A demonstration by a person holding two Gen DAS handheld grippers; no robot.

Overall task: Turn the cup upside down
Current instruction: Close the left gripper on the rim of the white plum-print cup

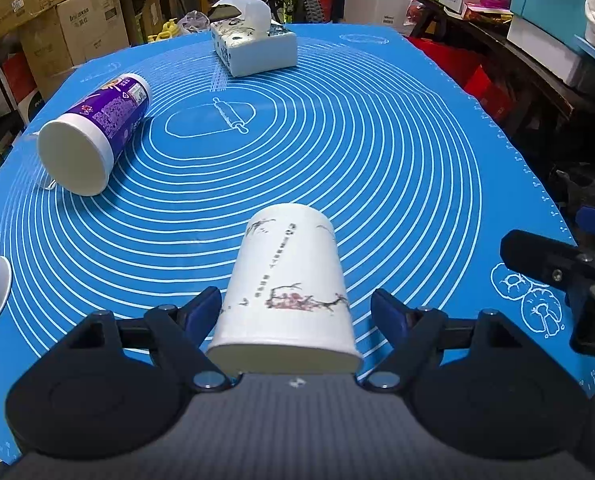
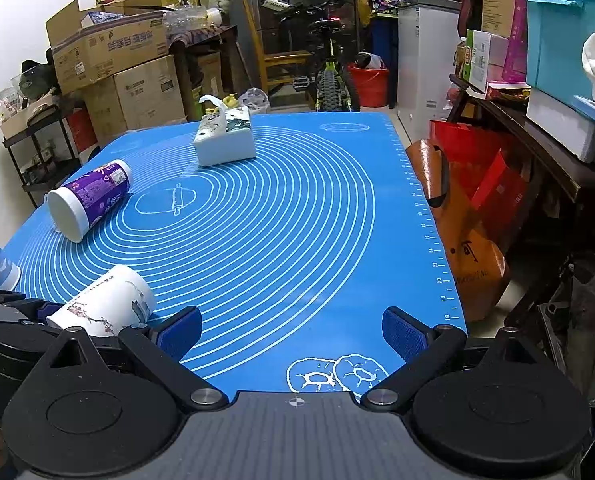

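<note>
Left wrist view: the white blossom-print cup lies tilted between the left gripper and its spread fingers, rim nearest the camera, above the blue mat; contact is unclear.

Right wrist view: the right gripper, fingers spread and empty, waits right of the cup. The flip looks unfinished.

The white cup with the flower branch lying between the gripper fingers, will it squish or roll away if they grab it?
The white cup looks like thin paper, so a hard squeeze would probably dent it. It lies on its side on the blue mat, so a nudge could roll it. The left gripper is open around it; it is probably light.
</note>
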